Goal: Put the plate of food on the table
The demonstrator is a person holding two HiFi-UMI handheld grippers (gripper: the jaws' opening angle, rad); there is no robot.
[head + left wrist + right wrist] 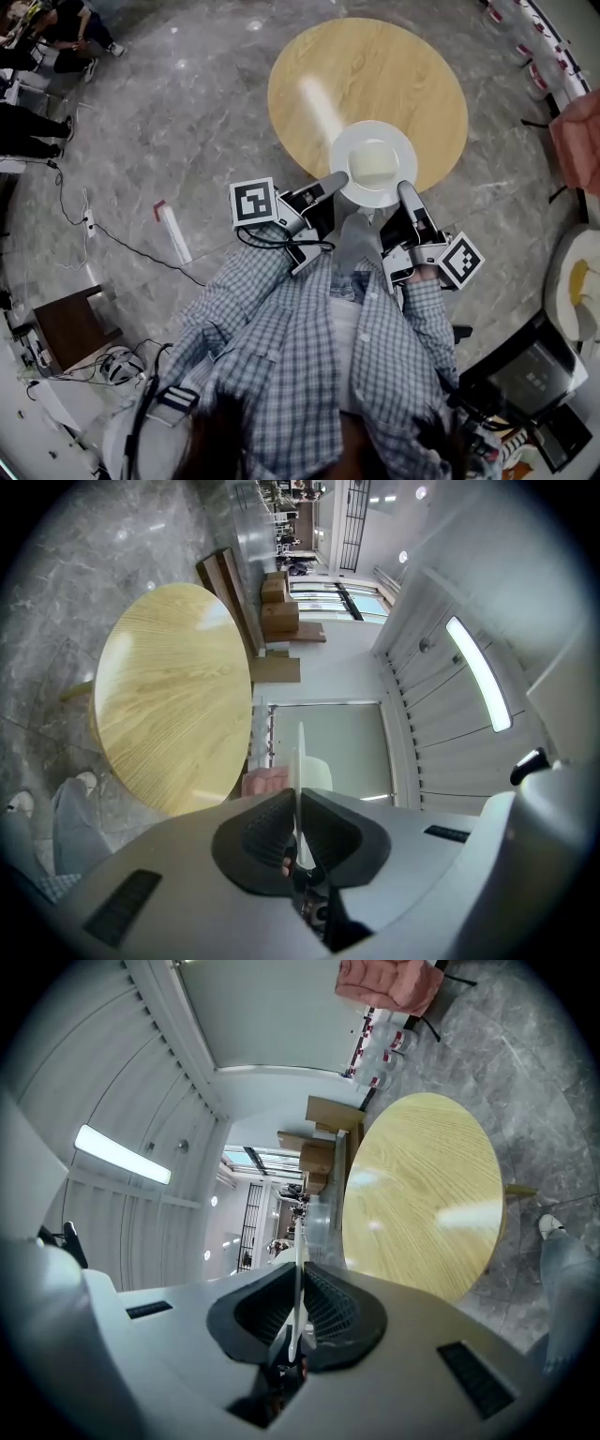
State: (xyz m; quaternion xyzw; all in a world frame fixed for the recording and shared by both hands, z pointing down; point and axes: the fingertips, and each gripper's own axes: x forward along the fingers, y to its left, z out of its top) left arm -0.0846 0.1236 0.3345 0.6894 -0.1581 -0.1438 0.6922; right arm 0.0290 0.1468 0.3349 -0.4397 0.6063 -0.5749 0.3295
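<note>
- Tongs, two: left gripper was clamped on the left rim of the plate, right gripper on its right rim.
- Left gripper view: ribbed black pads were closed on the thin white plate edge. The right gripper view showed the same grip on the other rim.
- Each gripper carried one cube with black-and-white square markers.
- One plate: round, white, glossy. It was held level between the grippers, over the near edge of the table. Couldn't tell whether it touched the top.
- One piece of food: a pale cream, rounded block in the plate's middle.
- One table: round, light wood-grain top with a glossy sheen.
- Floor: grey veined stone, polished.
- One pink upholstered chair stood well apart, at right.
</note>
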